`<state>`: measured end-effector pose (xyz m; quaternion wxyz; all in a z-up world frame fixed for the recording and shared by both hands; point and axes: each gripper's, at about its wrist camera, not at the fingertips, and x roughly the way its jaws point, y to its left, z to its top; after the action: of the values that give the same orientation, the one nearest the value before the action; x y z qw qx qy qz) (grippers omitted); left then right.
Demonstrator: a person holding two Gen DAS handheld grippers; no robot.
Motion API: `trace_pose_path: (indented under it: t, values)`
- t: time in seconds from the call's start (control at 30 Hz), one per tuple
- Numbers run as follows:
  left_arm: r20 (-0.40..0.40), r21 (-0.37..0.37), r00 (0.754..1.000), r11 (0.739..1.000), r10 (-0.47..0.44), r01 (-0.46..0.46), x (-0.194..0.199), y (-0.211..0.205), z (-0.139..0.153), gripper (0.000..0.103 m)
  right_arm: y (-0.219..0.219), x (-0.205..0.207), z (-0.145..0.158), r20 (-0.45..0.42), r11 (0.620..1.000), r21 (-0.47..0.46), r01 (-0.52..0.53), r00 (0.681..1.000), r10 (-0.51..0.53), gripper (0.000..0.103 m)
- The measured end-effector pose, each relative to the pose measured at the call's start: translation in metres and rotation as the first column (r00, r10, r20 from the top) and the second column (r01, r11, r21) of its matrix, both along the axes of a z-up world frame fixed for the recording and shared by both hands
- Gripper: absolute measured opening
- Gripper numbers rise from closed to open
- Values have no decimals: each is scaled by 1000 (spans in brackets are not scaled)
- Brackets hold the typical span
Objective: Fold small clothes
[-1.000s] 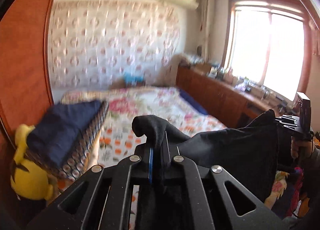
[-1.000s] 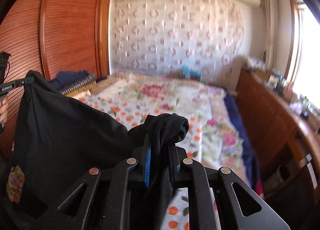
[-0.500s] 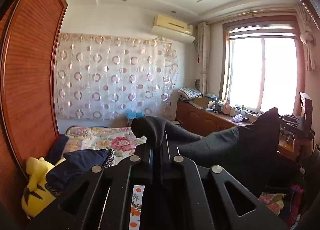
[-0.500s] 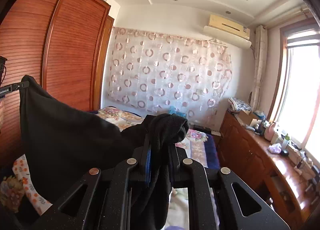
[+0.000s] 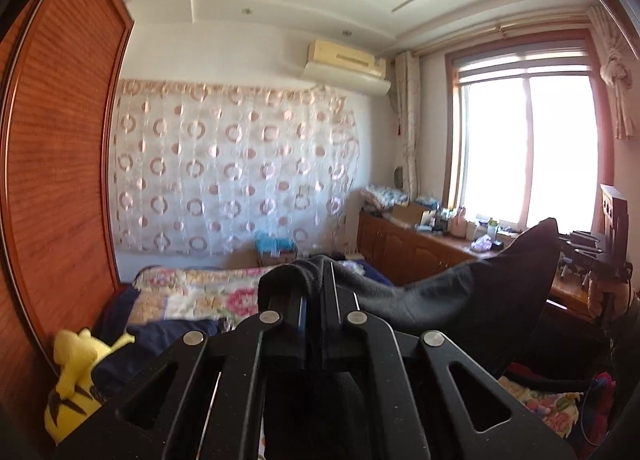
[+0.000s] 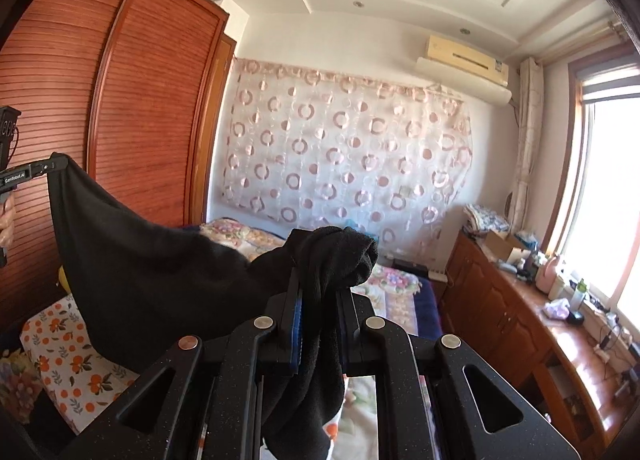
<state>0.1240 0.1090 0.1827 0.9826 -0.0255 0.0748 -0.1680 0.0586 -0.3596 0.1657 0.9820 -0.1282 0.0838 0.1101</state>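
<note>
A black garment hangs stretched in the air between my two grippers, well above the bed. My left gripper is shut on one bunched corner of it. My right gripper is shut on the other bunched corner, and the cloth sags in a curve toward the left gripper, seen at the left edge. In the left wrist view the right gripper shows at the far right, holding the cloth's peak. The garment's lower part is hidden below both views.
A bed with a floral cover lies below. A yellow plush toy and dark blue folded cloth sit at its left. A wooden wardrobe stands left, a cluttered wooden counter under the window right.
Both grippers have risen and tilted upward with the black garment held between them; the bed has dropped low in both views and the ceiling now shows.
</note>
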Motion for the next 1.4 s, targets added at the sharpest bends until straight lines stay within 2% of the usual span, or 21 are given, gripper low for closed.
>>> trace_pose_path:
  t: [0.17,0.27,0.4,0.47,0.53,0.6,0.73,0.87,0.97,1.07,1.2,1.23,1.27,1.3,1.33,1.4]
  values:
    - [31,53,1000,999,0,-2,-6,-10,6,4,6,-16,3,23,999,-48,-21,999,22,13]
    - [50,34,999,999,-14,12,-15,-6,7,4,6,-20,-1,29,998,-66,-23,999,25,12]
    - [101,7,995,1000,-24,23,-32,4,20,4,-11,-35,7,67,998,-35,-46,997,48,12]
    - [113,9,994,1000,-2,1,-29,7,26,4,-17,-29,7,80,999,-34,-31,996,33,12]
    - [97,15,995,1000,20,-21,-11,10,23,4,-23,-6,2,56,1000,-26,-18,998,19,12]
    - [48,26,998,999,34,-35,19,10,10,4,-21,22,-16,10,999,-32,-4,1000,5,12]
    - [-108,85,989,992,103,-94,106,2,-53,4,-12,105,-75,-128,998,-58,17,991,-24,13]
    - [-276,131,948,983,161,-129,193,-5,-140,4,-3,195,-153,-269,999,-45,26,962,-37,13]
    - [-353,152,919,979,179,-132,232,-14,-183,4,5,256,-206,-371,998,-61,27,927,-48,13]
    - [-370,159,909,977,190,-140,250,-19,-199,4,7,301,-235,-422,997,-69,35,904,-61,13]
    - [-381,186,902,973,202,-139,257,-24,-204,6,6,337,-246,-461,998,-49,28,886,-47,13]
    - [-387,203,899,970,206,-135,258,-27,-206,8,7,345,-246,-466,999,-46,26,884,-44,13]
    - [-390,210,897,968,209,-134,256,-24,-206,18,8,351,-245,-474,999,-41,25,880,-41,13]
    - [-395,212,895,968,207,-131,255,-24,-207,38,8,356,-247,-482,999,-41,24,875,-41,13]
    - [-391,209,898,970,200,-125,253,-24,-207,46,6,357,-244,-486,999,-42,27,873,-44,13]
    - [-386,214,903,971,188,-111,247,-26,-206,74,7,362,-242,-496,999,-33,31,867,-44,13]
